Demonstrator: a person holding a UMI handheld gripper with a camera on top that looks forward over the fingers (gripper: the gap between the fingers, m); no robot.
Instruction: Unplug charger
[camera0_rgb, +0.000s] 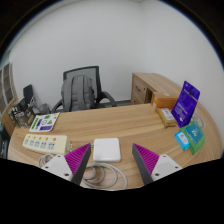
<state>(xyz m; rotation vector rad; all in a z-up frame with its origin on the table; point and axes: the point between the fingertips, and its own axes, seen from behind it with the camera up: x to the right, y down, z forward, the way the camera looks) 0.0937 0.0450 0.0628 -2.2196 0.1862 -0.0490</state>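
Observation:
A white square charger (107, 150) lies on the wooden desk (120, 125), just ahead of my fingers and a little left of centre between them. Its white cable (105, 177) coils in a loop between the fingers, close to me. A white power strip (42, 144) lies on the desk to the left of the left finger. My gripper (112, 163) is open, with the purple pads (78, 160) wide apart and nothing held. Whether the charger is plugged into the strip is hidden.
A grey office chair (82, 90) stands behind the desk. A wooden cabinet (155, 88) is at the back right. A purple box (186, 102), a small carton (166, 116) and teal packets (190, 135) sit on the right. A printed sheet (43, 122) lies at the left.

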